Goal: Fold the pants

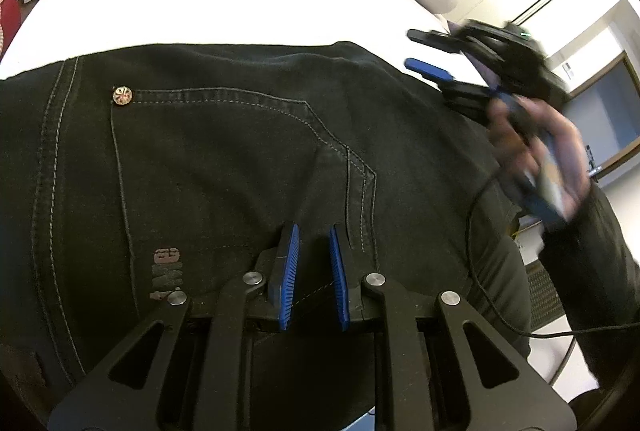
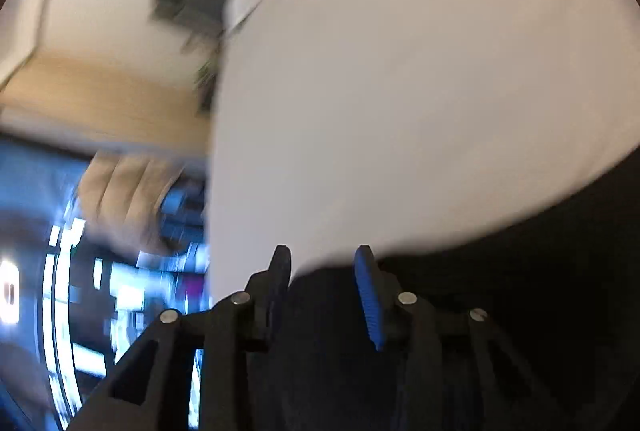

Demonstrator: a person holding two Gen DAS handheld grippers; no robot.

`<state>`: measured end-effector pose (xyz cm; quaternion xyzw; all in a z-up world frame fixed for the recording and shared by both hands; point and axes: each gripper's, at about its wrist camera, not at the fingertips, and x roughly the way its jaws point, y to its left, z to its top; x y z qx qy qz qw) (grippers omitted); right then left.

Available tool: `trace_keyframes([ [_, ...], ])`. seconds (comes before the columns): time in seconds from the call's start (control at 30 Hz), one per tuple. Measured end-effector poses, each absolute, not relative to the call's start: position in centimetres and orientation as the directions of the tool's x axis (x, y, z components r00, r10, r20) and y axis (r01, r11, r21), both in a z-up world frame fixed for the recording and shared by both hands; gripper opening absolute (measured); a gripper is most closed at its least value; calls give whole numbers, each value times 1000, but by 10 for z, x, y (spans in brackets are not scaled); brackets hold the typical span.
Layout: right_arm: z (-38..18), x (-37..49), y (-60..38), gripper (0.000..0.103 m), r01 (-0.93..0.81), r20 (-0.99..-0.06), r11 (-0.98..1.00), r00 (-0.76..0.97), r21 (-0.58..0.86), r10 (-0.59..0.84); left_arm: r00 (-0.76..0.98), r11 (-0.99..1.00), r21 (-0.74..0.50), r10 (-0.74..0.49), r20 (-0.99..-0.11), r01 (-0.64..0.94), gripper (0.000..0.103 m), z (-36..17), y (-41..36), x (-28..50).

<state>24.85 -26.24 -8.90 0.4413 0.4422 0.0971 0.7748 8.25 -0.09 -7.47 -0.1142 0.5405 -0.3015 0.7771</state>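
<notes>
Black pants (image 1: 240,159) lie under left gripper (image 1: 314,231).

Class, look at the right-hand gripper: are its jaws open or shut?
Open. In the left wrist view the right gripper shows its black and blue fingers apart, gripping nothing, above the black denim pants.
</notes>
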Motion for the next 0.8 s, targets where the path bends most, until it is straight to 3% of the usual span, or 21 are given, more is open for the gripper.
trace_keyframes([
  [0.13, -114, 204, -202, 39, 143, -553, 552, 436, 822, 710, 240, 793, -500, -591, -770, 347, 16, -77, -1, 72],
  [0.17, -129, 194, -195, 11, 157, -588, 579, 399, 800, 704, 240, 791, -503, -594, -768, 347, 16, -78, 1, 71],
  [0.2, -139, 184, -199, 0, 163, -609, 602, 409, 781, 679, 241, 790, -505, -596, -766, 347, 16, -78, 2, 68],
  [0.3, -150, 177, -244, 0, 253, -549, 492, 489, 833, 678, 250, 790, -509, -598, -761, 342, 16, -76, 9, 66],
  [0.47, -128, 144, -372, 1, 489, -677, 493, 656, 719, 335, 291, 809, -513, -584, -757, 287, 16, -68, 36, 63],
  [0.5, -121, 130, -388, 4, 507, -680, 485, 669, 713, 300, 312, 823, -489, -563, -765, 287, 16, -62, 40, 63],
  [0.53, -112, 121, -393, 17, 508, -682, 497, 679, 704, 271, 337, 834, -472, -549, -765, 287, 16, -54, 44, 64],
  [0.57, -103, 115, -390, 28, 485, -670, 511, 690, 710, 275, 361, 832, -479, -554, -750, 281, 16, -45, 49, 67],
  [0.67, -98, 118, -340, 40, 346, -579, 506, 692, 790, 430, 370, 823, -495, -568, -735, 279, 16, -37, 42, 86],
  [0.8, -127, 131, -276, 38, 267, -547, 494, 579, 828, 605, 308, 831, -455, -546, -779, 321, 16, -49, 1, 111],
])
